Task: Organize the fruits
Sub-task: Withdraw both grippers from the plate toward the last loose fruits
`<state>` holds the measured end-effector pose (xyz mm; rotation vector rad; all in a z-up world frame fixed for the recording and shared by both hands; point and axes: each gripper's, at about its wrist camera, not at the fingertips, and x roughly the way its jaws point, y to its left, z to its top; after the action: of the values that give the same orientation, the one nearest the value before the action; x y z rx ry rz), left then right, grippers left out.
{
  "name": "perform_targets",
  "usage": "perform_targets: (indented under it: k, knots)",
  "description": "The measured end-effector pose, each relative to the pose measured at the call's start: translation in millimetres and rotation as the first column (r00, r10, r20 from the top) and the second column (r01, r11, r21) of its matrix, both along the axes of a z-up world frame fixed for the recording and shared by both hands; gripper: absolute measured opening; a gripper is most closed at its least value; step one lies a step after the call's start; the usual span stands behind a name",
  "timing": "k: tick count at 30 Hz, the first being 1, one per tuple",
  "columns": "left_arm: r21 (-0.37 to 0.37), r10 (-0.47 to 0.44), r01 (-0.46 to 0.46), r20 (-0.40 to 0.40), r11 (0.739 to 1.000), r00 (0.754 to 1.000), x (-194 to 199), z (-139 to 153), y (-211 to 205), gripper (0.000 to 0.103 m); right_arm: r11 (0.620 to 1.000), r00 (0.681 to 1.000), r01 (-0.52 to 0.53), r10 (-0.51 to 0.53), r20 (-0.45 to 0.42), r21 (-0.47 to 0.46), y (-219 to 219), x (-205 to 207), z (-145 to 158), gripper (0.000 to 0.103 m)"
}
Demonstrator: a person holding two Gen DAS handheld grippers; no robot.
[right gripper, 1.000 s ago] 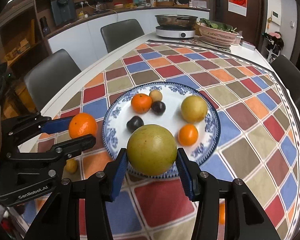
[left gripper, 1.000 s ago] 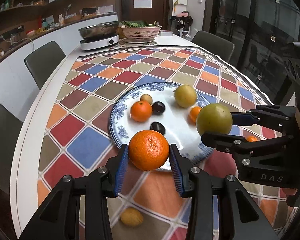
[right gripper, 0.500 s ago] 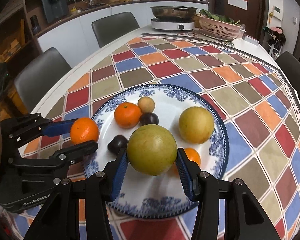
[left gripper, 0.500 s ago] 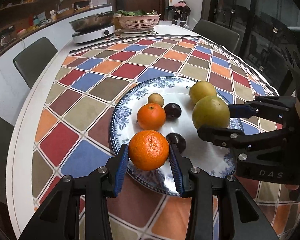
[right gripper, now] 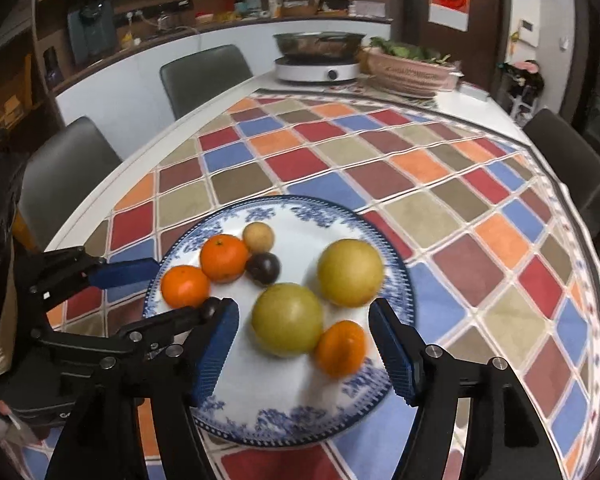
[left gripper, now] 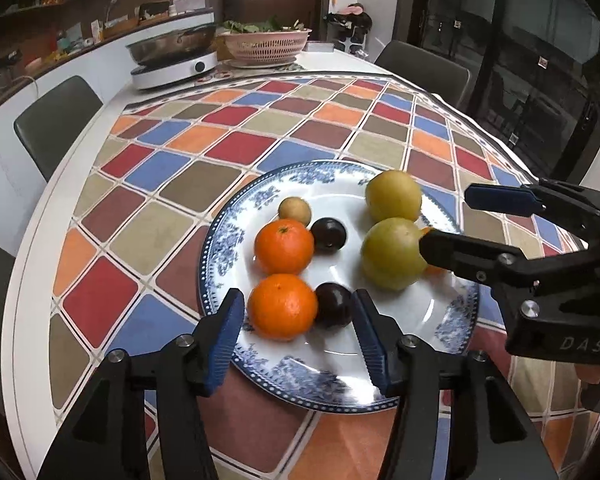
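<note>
Both tongs spread wide, gripping nothing; left gripper point(left gripper: 298, 334) low over the 7 o'clock edge of the blue-and-white plate point(left gripper: 380, 394), near orange point(left gripper: 282, 306) sitting on the plate between its blue pads, a gap on both sides; dark plum point(left gripper: 334, 305) touching that orange at its 3 o'clock, also inside the jaws; second orange point(left gripper: 284, 246) just behind at 12 o'clock, another dark plum point(left gripper: 329, 235) and a small tan fruit point(left gripper: 295, 211) beyond it; right gripper point(right gripper: 304, 346) over the plate's 6 o'clock side, green-yellow fruit point(right gripper: 287, 319) resting on the plate between its pads, not touched; small orange point(right gripper: 341, 348) against that fruit at 4 o'clock, blurred; larger yellow fruit point(right gripper: 350, 272) just beside at 1 o'clock; plate on the checked tablecloth point(right gripper: 380, 152) of a white table; steel pan on a cooker point(right gripper: 318, 68) and pink basket of greens point(right gripper: 410, 72) at the far end, 12 o'clock; grey chairs point(right gripper: 204, 76) around.
</note>
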<state>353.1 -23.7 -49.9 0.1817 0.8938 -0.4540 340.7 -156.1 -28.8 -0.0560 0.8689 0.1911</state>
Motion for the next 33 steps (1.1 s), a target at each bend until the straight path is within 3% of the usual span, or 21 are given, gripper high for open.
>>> perform_targets:
  k: [6, 18, 22, 26, 33]
  knots:
    - [0.044, 0.033, -0.034, 0.033, 0.998, 0.999, -23, 18, -7, 0.058, 0.999, 0.999, 0.036, -0.036, 0.017, -0.002, -14, -21, 14, 0.068]
    - [-0.006, 0.143, -0.143, 0.083, 0.990, 0.986, -75, 63, 3, 0.061, 0.998, 0.998, 0.053, -0.054, 0.045, 0.021, -25, -68, 41, 0.068]
    - [-0.016, 0.192, -0.192, 0.116, 0.981, 0.975, -99, 71, 10, 0.065, 0.998, 0.996, 0.060, -0.061, 0.061, 0.018, -26, -84, 47, 0.068]
    - [-0.048, 0.243, -0.239, 0.096, 0.970, 0.965, -113, 74, 18, 0.067, 0.998, 0.996, 0.064, -0.065, 0.062, 0.021, -25, -97, 49, 0.071]
    - [-0.055, 0.338, -0.333, 0.115, 0.941, 0.934, -140, 74, 34, 0.070, 0.985, 0.982, 0.170, -0.172, 0.083, 0.034, -31, -115, 50, 0.073]
